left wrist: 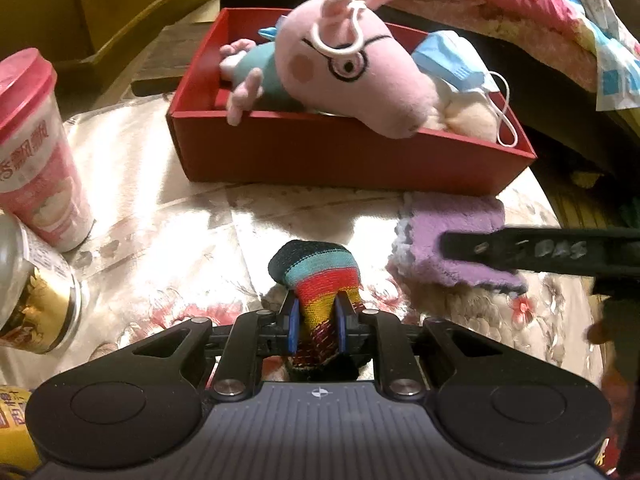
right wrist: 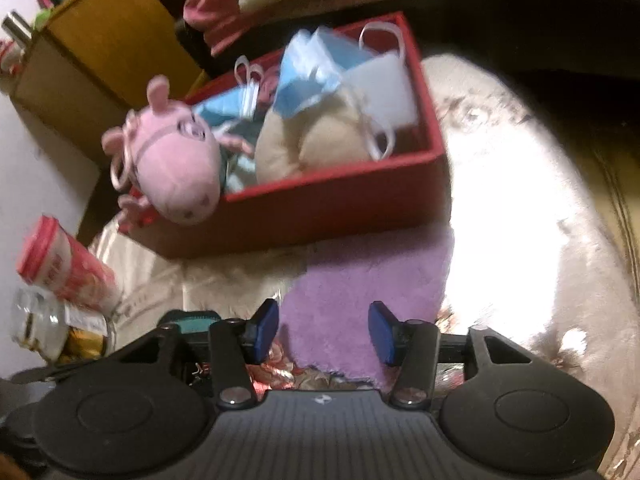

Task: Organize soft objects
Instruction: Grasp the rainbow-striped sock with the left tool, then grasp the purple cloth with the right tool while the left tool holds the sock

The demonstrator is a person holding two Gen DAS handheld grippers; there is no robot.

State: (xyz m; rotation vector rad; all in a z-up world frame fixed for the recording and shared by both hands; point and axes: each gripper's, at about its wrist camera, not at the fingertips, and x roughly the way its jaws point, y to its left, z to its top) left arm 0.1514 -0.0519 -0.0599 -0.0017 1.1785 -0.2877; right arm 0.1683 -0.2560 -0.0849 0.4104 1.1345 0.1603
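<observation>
Clamped between the left gripper's (left wrist: pixel 316 322) blue fingers, a rainbow-striped sock (left wrist: pixel 320 280) hangs just above the floral worktop (left wrist: pixel 180 216). Beside it, the right gripper (right wrist: pixel 324 330) hovers with fingers spread wide over a purple fuzzy cloth (right wrist: pixel 360 284) touching the red box (left wrist: pixel 320 152), which holds a pink pig plush (left wrist: pixel 340 68) and blue face masks (left wrist: pixel 452 60).

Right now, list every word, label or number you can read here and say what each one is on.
"DAS": embossed letters on the right hand-held gripper finger, partly blurred, so possibly incomplete.
Pink-lidded cup: large pink Chinese characters, mirrored or distorted, not readable.
Gold-labelled jar: small print, too small to read.
Yellow package at the left edge: red characters, cut off, unreadable.
Nothing else carries text.
</observation>
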